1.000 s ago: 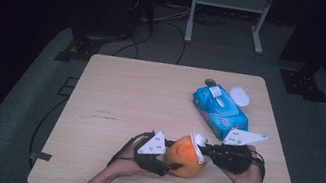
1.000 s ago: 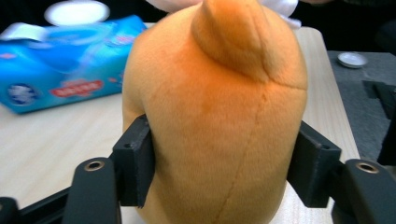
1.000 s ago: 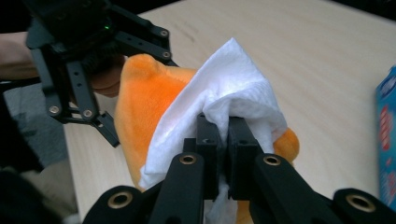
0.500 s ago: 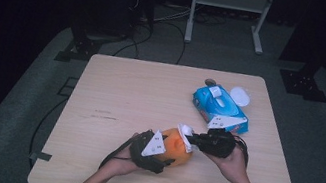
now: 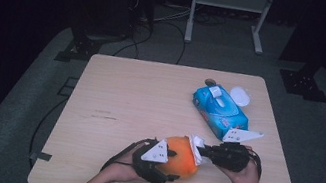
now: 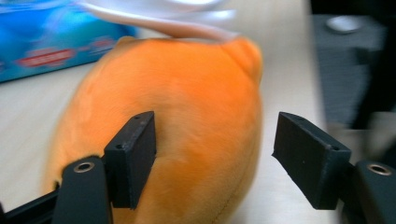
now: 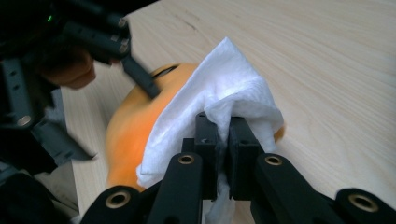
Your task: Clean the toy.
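Now the orange plush (image 5: 180,155) lies on the bench (image 5: 149,99) near its front edge, a little right of the middle, between the two hands. The left claw (image 6: 215,154) is at the left side of the plush; its jaws have just been closing, with the plush between them. In the left gripper view one jaw lies against the orange fur, and the other jaw stands clear of it with a gap, so the plush is not clamped. The right claw (image 7: 223,135) comes from the right, and its jaws are pressed together on a white wipe (image 7: 224,98). The wipe is folded over the jaw tips and lies on the top right part of the plush, touching it. In the high view the left claw (image 5: 174,159) and the right claw (image 5: 202,152) are close to each other, at opposite sides of the plush. A blue wipe pack (image 5: 221,109) lies farther back on the right part of the bench, apart from the plush, and a small white lid (image 5: 240,96) lies just beside its far end.
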`<state>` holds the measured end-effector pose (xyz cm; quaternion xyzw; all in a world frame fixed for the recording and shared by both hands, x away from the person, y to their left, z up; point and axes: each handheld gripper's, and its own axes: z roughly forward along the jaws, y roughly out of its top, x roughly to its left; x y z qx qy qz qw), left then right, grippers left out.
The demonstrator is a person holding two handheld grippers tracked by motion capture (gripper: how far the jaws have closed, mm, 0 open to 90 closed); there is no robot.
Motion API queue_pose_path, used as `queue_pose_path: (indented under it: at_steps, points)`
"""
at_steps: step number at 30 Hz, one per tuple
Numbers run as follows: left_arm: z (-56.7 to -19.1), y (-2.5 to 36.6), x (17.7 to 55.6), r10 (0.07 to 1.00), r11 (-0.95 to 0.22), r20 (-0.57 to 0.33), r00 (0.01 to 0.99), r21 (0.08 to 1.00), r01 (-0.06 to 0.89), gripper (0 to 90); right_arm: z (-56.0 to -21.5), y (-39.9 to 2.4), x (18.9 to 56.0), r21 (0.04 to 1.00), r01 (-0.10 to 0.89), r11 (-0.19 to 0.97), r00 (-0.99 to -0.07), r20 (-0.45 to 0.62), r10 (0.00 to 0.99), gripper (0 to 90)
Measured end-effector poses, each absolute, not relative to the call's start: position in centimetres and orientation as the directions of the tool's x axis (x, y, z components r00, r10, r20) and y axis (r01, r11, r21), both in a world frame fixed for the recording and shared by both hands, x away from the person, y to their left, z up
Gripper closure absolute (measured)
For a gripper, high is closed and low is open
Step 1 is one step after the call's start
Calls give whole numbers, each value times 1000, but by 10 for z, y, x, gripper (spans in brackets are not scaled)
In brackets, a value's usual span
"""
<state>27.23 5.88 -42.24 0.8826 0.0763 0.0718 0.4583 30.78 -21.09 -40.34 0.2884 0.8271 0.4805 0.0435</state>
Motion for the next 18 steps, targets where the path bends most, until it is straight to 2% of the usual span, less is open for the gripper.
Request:
queue_pose_path:
  at_steps: [2, 6, 7, 9, 13, 16, 17, 18]
  points:
    - [-422, 54, 267, 177, -599, 87, 980, 800, 37, 307, -405, -208, 307, 814, 435, 386, -835, 204, 511, 837]
    - [-421, 57, 267, 143, -600, 37, 989, 798, 57, 306, -410, -202, 302, 797, 429, 424, -851, 199, 487, 838]
    - [-416, 61, 270, 112, -569, -22, 993, 818, 83, 302, -410, -202, 300, 796, 427, 429, -854, 198, 481, 838]
    - [-407, 66, 272, 95, -537, -35, 995, 840, 81, 275, -411, -203, 295, 790, 412, 455, -865, 182, 467, 837]
    - [-398, 65, 280, 145, -500, 11, 989, 863, 64, 162, -414, -205, 291, 788, 399, 468, -878, 181, 442, 835]
    - [-400, 58, 291, 176, -499, 27, 984, 864, 65, 142, -413, -206, 291, 789, 396, 469, -880, 180, 439, 834]
    - [-405, 50, 299, 185, -556, 52, 981, 829, 61, 142, -413, -207, 290, 792, 392, 468, -881, 177, 439, 835]
    - [-405, 50, 299, 185, -556, 52, 981, 829, 61, 142, -413, -207, 290, 792, 392, 468, -881, 177, 439, 835]
